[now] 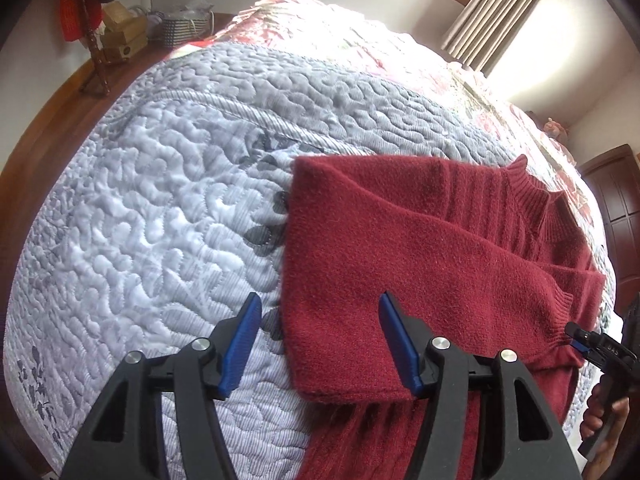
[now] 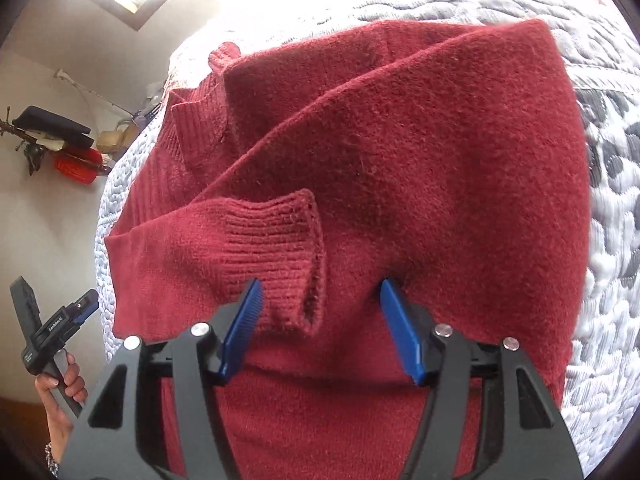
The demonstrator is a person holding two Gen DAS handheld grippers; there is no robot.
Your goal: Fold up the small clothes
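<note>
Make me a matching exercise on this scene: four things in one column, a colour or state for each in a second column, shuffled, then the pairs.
Things:
1. sweater
2. quilt
3. sleeve cuff
4. left gripper

Colour or state:
A. open, blue fingers apart
B. ribbed, lying on the folded body
C. pale grey, stitched pattern
D. dark red, sleeves folded in

Pairs: 1-D, 2-C, 3-B, 4-A

Sweater (image 2: pixel 400 160) lower hem cut off by frame bottom, both views.
</note>
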